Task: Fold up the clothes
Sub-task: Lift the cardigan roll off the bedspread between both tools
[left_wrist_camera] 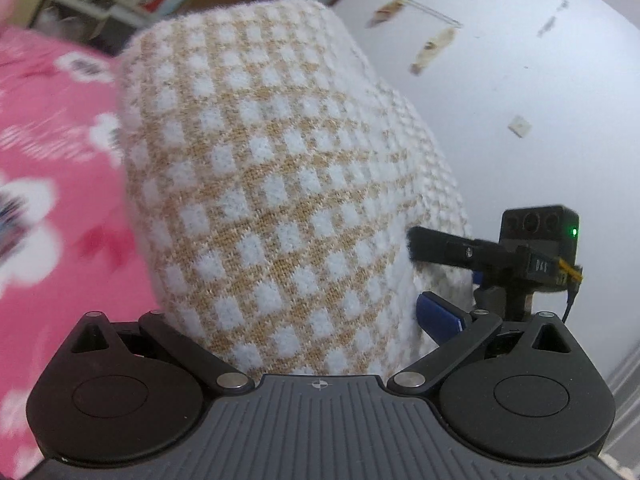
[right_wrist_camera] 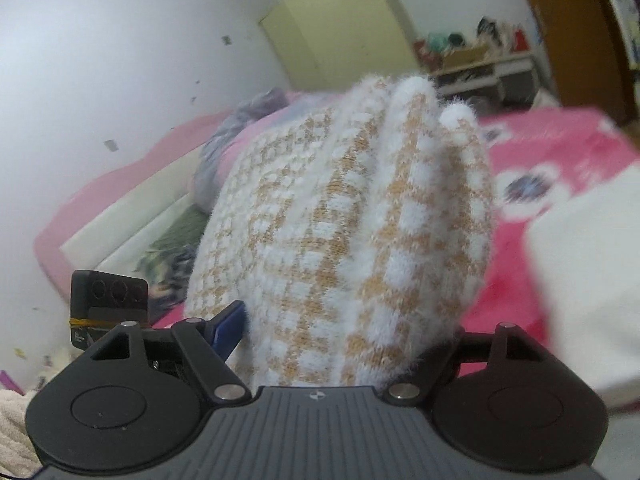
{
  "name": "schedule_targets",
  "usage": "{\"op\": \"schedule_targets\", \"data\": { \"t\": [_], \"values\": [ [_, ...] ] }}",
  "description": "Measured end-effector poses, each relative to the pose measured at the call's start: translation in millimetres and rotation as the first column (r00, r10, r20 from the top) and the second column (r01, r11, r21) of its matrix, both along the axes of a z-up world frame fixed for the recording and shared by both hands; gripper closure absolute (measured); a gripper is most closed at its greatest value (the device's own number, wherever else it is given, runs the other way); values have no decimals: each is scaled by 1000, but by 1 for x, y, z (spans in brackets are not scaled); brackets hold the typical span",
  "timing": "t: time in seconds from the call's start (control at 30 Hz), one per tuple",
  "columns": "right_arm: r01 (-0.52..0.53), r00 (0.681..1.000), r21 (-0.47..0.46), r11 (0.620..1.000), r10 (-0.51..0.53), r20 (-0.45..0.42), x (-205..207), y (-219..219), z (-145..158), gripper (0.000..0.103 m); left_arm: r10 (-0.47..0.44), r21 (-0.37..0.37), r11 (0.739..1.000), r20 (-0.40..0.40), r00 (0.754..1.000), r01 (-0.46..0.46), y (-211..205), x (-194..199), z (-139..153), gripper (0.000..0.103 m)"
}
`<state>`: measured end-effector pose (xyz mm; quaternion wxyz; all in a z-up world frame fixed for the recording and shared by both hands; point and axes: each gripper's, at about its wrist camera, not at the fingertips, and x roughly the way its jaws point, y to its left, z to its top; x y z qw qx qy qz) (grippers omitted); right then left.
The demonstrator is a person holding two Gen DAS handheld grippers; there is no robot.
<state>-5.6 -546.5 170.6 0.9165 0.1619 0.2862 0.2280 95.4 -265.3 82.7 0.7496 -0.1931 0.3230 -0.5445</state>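
Observation:
A fuzzy white-and-tan checked sweater [left_wrist_camera: 272,184] fills the left wrist view, bunched up thick and raised above the bed. My left gripper [left_wrist_camera: 292,308] is shut on it: its blue right finger [left_wrist_camera: 440,316] presses the cloth's side, while the other finger is hidden behind the knit. In the right wrist view the same sweater [right_wrist_camera: 344,216] stands folded in thick ridges between the jaws of my right gripper [right_wrist_camera: 348,320]. That gripper's blue left finger [right_wrist_camera: 228,328] bears on the cloth and its right finger is buried in it.
Below lies a bed with a pink flowered sheet [left_wrist_camera: 48,160] and a cream headboard [right_wrist_camera: 132,216]. A heap of bedding [right_wrist_camera: 240,128] lies by the wall and a white cloth [right_wrist_camera: 580,260] at the right. A yellow-green wardrobe [right_wrist_camera: 340,28] and a cluttered shelf [right_wrist_camera: 480,68] stand behind.

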Motion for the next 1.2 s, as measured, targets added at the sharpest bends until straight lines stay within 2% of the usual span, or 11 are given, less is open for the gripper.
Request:
{"op": "schedule_targets", "data": {
  "t": [0.1, 0.23, 0.37, 0.5, 0.8, 0.97, 1.1, 1.2],
  "values": [
    [39, 999, -55, 998, -39, 5, 21, -43, 23, 21, -26, -29, 999, -13, 1000, 25, -54, 25, 7, 1],
    [51, 999, -146, 988, -50, 13, 58, -96, 38, 20, -59, -45, 997, -42, 997, 57, -112, 55, 3, 1],
    [50, 999, -223, 974, -51, 3, 93, -131, 41, 19, -75, -38, 997, -59, 995, 73, -156, 83, -7, 1],
    [34, 998, -253, 967, -46, -43, 129, -162, 33, 19, -80, -33, 996, -95, 992, 77, -187, 105, -20, 1],
    [-32, 993, -249, 968, 2, -121, 176, -189, -3, 17, -74, -1, 997, -148, 986, 74, -198, 116, -55, 1],
    [-56, 984, -226, 973, 16, -176, 199, -194, -30, 15, -76, 14, 997, -210, 975, 81, -192, 118, -69, 1],
    [-64, 980, -230, 971, 17, -201, 202, -194, -33, 15, -94, 7, 995, -206, 974, 97, -189, 118, -69, 1],
    [-58, 982, -216, 975, 17, -188, 200, -198, -38, 10, -94, 3, 995, -239, 967, 98, -190, 128, -77, 1]
  ]
}}
